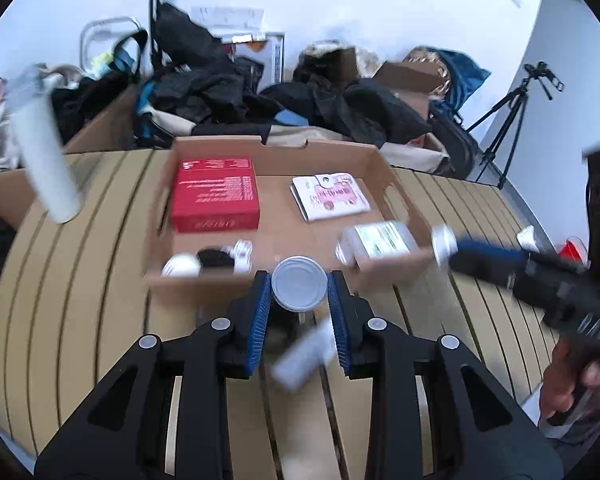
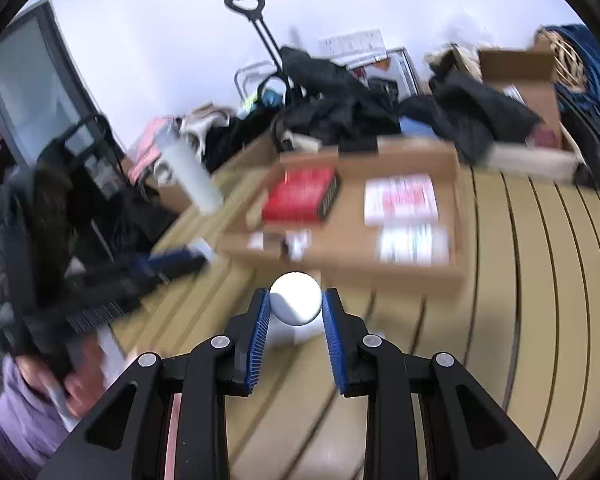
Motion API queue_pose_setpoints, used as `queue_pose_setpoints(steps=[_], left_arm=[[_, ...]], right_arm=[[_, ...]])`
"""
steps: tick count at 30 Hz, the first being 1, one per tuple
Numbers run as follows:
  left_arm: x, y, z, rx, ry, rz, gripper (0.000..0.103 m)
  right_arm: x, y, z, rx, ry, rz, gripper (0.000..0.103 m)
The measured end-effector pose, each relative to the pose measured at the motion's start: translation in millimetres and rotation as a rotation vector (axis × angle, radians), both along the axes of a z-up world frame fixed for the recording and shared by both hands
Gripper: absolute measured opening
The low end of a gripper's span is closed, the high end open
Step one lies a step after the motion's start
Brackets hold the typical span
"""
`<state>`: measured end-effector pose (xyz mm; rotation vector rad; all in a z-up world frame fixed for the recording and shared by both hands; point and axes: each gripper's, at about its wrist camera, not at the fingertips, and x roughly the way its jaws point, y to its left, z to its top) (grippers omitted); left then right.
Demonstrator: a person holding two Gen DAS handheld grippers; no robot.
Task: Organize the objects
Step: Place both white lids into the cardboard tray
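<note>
In the left wrist view, your left gripper (image 1: 299, 292) is clenched on a small round tin can with a shiny silver lid (image 1: 299, 282), and you hold it just in front of the near wall of the flat brown cardboard tray (image 1: 380, 160). The tray sits on the tan slatted table (image 1: 80, 280), toward its far edge. Some things look put away already: a flat red box (image 1: 215, 193) lies in the far left part of the tray, a white and pink card packet (image 1: 330, 197) in the far right part, a clear bottle with a green and white label (image 1: 376, 240) by the near right corner, and a few small black and white bits (image 1: 210, 262) by the near left corner. A tall white tube (image 1: 44, 152) stands by the table's left edge, outside the tray. A blurry white thing lies on the table under your gripper; I cannot tell what it is. In the right wrist view, your right gripper (image 2: 296, 306) squeezes a white thing with a round top (image 2: 295, 298), also just short of the tray's near wall. So I think you are partway done: both held things still need to go in, and maybe the tube too.
</note>
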<state>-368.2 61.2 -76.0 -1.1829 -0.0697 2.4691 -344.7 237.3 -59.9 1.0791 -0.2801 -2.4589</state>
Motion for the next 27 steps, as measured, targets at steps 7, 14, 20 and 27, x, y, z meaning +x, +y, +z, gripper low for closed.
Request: queue_pose_setpoints(steps=[7,14,20,27], left_arm=[[-114,23,-41,0.07,-0.148,-0.002,0.025],[-147,26,-56,0.046,-0.159,-0.021,0.057],[-139,-8,-30,0.058,-0.108,0.013,0.076],[-123,-59,30,-0.043,-0.052,0.173,0.091]], right_arm=[[-163,-24,-33,0.045,-0.144,-0.034,0.03],[-240,-47,-80,0.104,-0.3,-0.032,0.032],[-231,-33,-64,0.081,-0.232,-0.055,0.082],[-192,0,-3,0.196,-0.166,-0.076,0.082]])
